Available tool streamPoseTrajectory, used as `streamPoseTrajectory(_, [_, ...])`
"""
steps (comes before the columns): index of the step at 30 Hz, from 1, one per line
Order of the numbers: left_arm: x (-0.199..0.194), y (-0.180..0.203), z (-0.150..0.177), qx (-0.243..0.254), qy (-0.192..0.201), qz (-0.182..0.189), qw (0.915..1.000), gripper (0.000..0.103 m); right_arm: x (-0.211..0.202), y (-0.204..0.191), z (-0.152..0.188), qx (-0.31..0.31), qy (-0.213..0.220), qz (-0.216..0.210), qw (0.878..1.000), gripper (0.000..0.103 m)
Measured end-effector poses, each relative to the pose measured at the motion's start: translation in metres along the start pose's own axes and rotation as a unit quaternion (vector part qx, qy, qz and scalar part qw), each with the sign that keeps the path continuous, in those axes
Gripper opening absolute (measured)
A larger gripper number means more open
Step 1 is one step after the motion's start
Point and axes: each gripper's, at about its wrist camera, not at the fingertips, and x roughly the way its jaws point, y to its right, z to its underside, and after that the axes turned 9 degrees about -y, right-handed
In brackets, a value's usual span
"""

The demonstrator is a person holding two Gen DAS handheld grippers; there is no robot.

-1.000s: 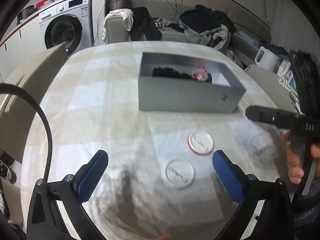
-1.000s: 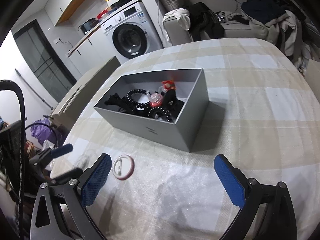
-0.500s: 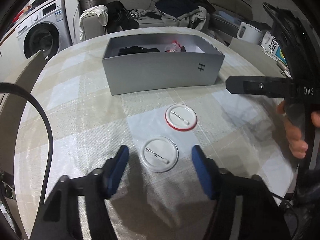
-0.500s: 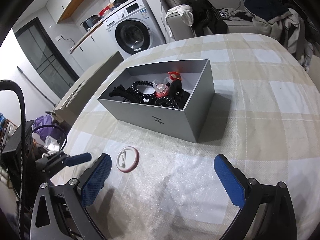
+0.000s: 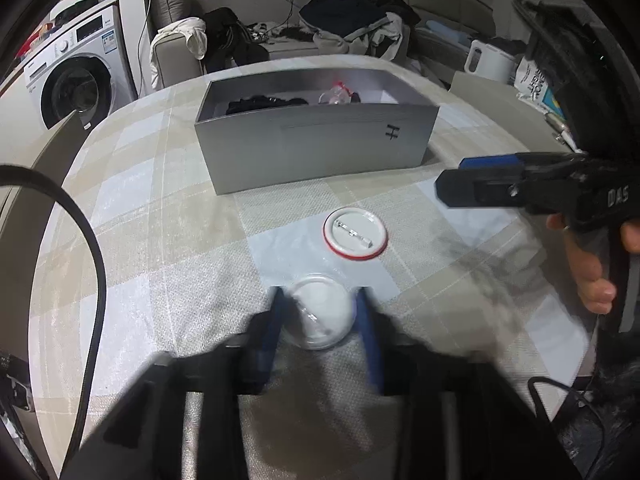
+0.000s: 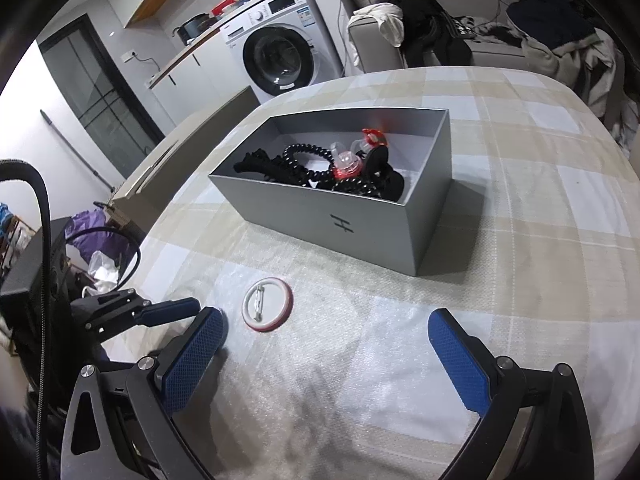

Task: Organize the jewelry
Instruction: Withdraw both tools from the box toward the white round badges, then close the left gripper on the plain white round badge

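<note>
Behind everything, a sofa (image 5: 280, 46) is sitting heaped with clothes and a washer (image 6: 280, 56) is standing against the wall. Nearer, the surface (image 6: 520, 208) is lying under a checked cloth. On it a grey box (image 6: 372, 224) is standing open, holding black coiled bands (image 6: 304, 160) and some red and clear bits. The right gripper (image 6: 324, 352) is hovering over the cloth in front of the box, its jaws standing wide apart with nothing between them; in the left view a hand (image 5: 592, 276) is gripping its handle. The left gripper (image 5: 320, 320) is pointing down at the cloth, blurred, and its jaws are closing around a white badge (image 5: 322, 312), which is sitting between them; whether the pads are already pressing its rim is unclear. Just beyond it, toward the box, a red-rimmed badge (image 5: 355, 234) is lying pin side up on the cloth, apart from both grippers.
</note>
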Motion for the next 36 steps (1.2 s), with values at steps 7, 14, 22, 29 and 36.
streamPoseTrajectory(7, [-0.001, -0.002, 0.001, -0.009, 0.000, -0.001, 1.0000, 0.022, 0.002, -0.002, 0.000, -0.002, -0.001, 0.002, 1.000, 0.103])
streamPoseTrajectory(14, [0.003, -0.013, 0.001, -0.042, -0.008, 0.000, 0.9991, 0.038, 0.002, -0.002, 0.001, -0.001, -0.002, 0.002, 1.000, 0.103])
streamPoseTrajectory(22, [0.004, -0.007, 0.002, -0.034, -0.010, 0.002, 0.9994, 0.046, 0.000, -0.001, 0.001, 0.002, -0.001, 0.004, 1.000, 0.103])
streamPoseTrajectory(29, [0.007, 0.003, 0.002, -0.002, -0.006, -0.031, 0.9995, 0.047, 0.000, -0.001, 0.001, 0.001, -0.002, 0.005, 1.000, 0.103])
streamPoseTrajectory(36, [0.005, -0.001, 0.000, -0.001, -0.006, -0.015, 0.9999, 0.037, 0.002, -0.003, 0.001, -0.001, -0.005, 0.003, 1.000, 0.103])
